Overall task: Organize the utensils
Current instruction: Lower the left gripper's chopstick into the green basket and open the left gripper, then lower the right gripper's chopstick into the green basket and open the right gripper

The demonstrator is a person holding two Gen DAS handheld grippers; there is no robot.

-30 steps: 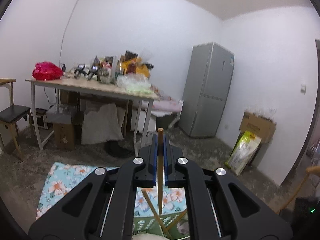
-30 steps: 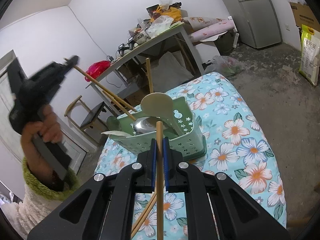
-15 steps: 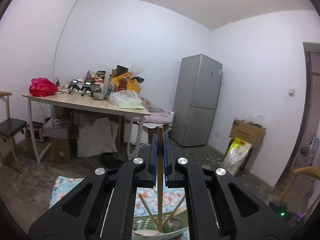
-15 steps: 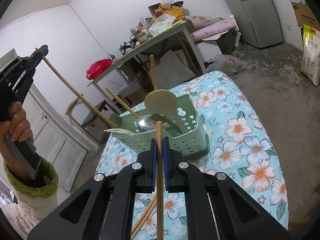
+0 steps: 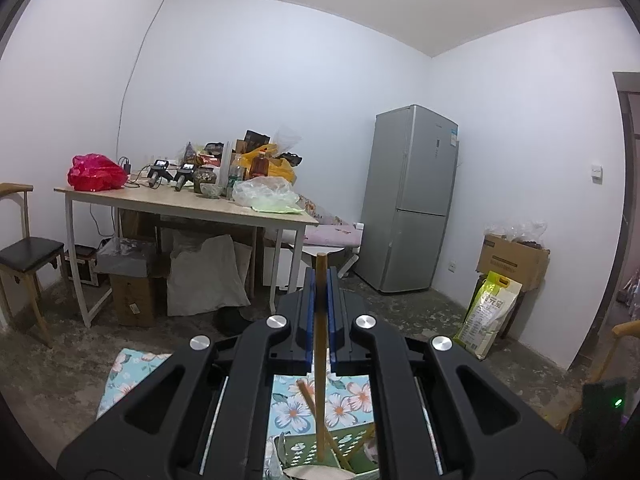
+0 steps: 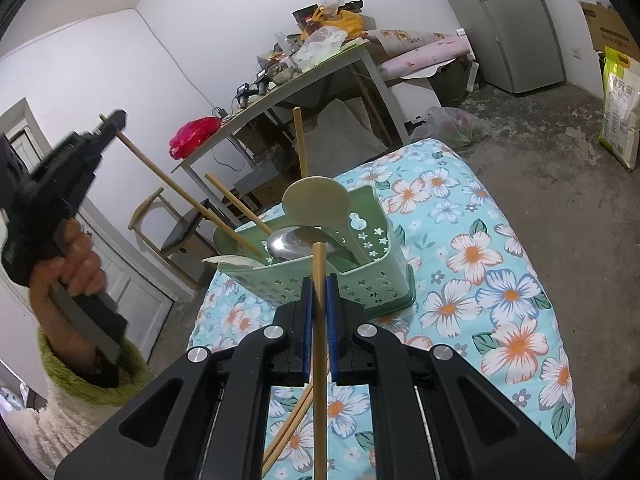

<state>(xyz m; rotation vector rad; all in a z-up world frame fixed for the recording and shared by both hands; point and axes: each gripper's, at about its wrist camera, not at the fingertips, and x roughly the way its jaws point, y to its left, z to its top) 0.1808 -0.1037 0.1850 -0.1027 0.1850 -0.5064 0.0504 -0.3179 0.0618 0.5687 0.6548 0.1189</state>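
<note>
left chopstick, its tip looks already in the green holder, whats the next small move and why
Probably open the left tool and let the chopstick drop. Its lower end already sits inside the green holder among the other sticks, while the tool is shut near its top end. The right tool, shut on a second chopstick, can wait.

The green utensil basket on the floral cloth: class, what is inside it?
Inside the green basket: a pale flat spatula, a metal spoon and wooden chopsticks leaning out. The basket walls hide their lower ends and whatever lies at the bottom.
</note>
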